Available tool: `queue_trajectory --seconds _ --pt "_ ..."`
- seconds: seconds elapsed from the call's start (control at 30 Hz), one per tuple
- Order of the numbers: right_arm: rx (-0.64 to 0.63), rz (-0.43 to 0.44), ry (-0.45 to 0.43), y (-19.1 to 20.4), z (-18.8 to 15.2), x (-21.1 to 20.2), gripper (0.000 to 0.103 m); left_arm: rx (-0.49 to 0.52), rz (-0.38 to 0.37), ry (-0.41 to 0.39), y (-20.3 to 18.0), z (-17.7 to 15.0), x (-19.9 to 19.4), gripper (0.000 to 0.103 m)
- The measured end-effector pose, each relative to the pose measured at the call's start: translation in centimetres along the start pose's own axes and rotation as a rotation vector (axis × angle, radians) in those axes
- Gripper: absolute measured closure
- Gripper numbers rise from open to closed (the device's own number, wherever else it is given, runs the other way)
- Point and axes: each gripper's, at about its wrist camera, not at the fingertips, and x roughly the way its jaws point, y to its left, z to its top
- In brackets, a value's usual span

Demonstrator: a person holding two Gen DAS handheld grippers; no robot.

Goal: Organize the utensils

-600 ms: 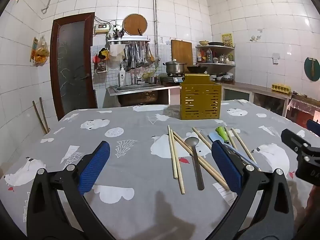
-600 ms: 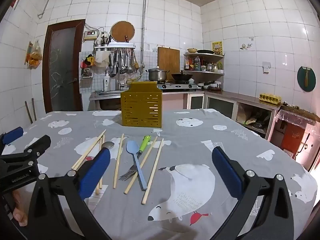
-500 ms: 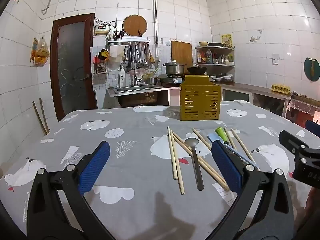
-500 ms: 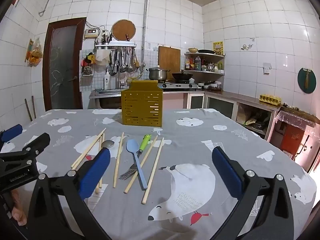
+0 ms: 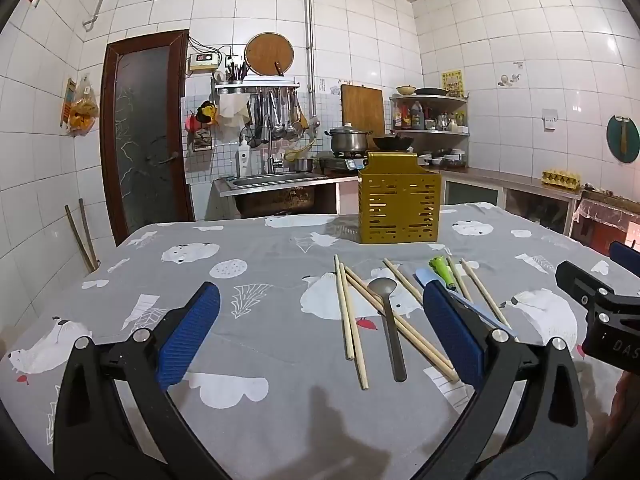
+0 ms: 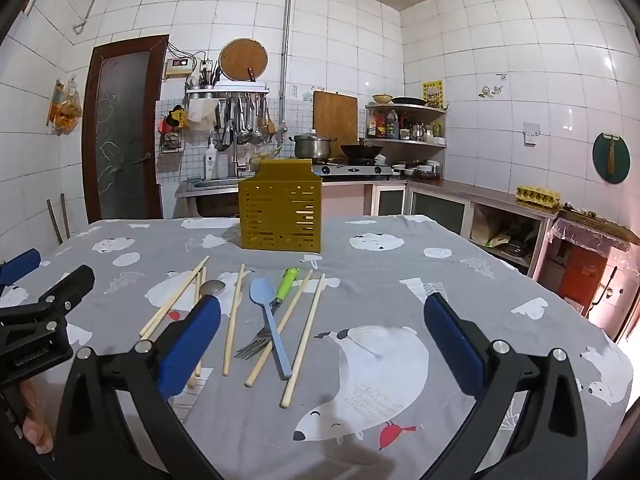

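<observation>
We see the left gripper [image 5: 320,324] and right gripper [image 6: 320,336] low in frame, jaws wide, holding nothing. Nothing sorted yet: chopsticks [image 6: 306,336], fork [image 6: 260,340], blue spoon [image 6: 268,316], metal spoon [image 5: 390,320] all lie mid-frame on the tablecloth [image 6: 400,280]. Yellow holder [image 6: 280,208] above them; inside hidden. Pads cover some utensil ends.

Both tools are black plastic with triangular cut-outs in their arms and silver screws at the joints. Each left gripper [image 5: 320,332] and right gripper [image 6: 322,340] finger carries a ribbed blue pad [image 5: 188,336]. White lettering marks one gripper's black body.
</observation>
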Motion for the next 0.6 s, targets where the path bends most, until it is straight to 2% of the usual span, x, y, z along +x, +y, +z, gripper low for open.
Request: queue_trajectory --seconds 0.6 --pt "-0.004 -0.010 -0.016 -0.11 0.20 -0.42 0.004 -0.002 -0.005 -0.004 -0.14 -0.27 -1.01 0.005"
